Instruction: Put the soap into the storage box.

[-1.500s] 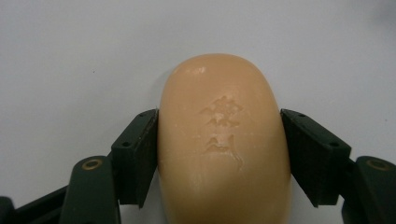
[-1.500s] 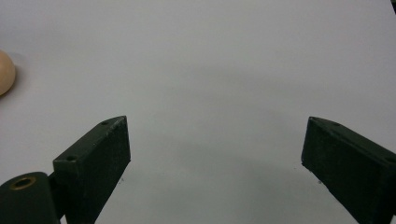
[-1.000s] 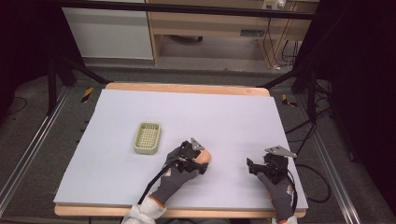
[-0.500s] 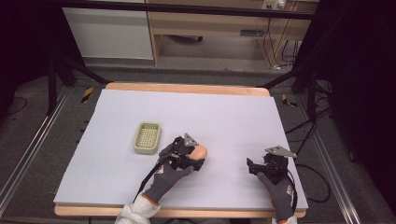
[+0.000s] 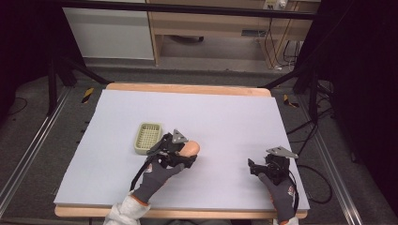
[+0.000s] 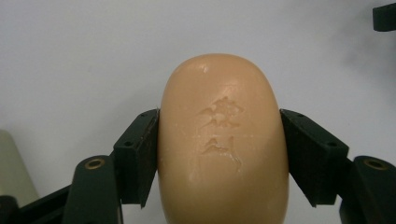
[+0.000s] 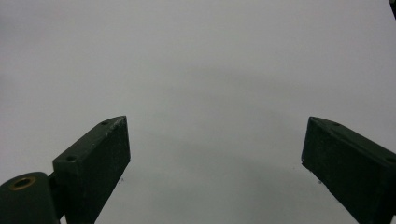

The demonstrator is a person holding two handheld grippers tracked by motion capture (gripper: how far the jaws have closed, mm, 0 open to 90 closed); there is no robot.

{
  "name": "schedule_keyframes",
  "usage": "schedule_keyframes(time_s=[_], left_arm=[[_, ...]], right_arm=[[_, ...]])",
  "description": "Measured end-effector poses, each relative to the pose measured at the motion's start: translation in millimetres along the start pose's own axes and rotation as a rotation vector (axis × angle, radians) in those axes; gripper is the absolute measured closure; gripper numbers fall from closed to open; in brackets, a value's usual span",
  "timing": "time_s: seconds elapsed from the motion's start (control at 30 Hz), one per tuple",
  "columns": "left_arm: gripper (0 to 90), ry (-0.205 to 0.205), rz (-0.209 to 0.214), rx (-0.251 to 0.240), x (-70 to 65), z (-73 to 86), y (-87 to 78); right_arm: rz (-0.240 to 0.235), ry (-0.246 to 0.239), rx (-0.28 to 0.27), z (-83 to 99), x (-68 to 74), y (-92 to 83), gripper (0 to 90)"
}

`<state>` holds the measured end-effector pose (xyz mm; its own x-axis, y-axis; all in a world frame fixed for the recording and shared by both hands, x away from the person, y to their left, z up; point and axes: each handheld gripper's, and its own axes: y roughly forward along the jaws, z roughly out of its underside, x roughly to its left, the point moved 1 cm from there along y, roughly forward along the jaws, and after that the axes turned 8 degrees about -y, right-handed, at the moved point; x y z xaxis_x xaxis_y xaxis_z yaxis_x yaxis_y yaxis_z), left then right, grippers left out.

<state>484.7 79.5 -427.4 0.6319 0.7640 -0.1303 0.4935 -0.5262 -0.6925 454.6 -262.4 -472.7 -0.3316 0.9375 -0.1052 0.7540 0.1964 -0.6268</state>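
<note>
Open white table [image 5: 225, 112] across upper half and centre-right of frame, w/ only obstacles lower left: soap tray [image 5: 148, 138], just beside it left gripper [image 5: 180, 152] clamping soap bar [image 5: 190, 149].

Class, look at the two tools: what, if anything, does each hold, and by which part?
The left tool grips the tan soap bar across its two long sides, near its middle. The right tool is open and holds nothing.

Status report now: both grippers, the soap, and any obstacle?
Left gripper shut on soap bar. Right gripper open, empty. Soap dish beside, path clear.
</note>
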Motion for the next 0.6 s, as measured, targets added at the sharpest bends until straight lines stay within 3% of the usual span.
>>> schedule_keyframes(time_s=[0.6], left_arm=[[31.8,-0.083,-0.045,-0.062,38.1,13.7,-35.6]], right_arm=[[0.0,0.0,-0.004,-0.3,0.3,-1.1,8.3]])
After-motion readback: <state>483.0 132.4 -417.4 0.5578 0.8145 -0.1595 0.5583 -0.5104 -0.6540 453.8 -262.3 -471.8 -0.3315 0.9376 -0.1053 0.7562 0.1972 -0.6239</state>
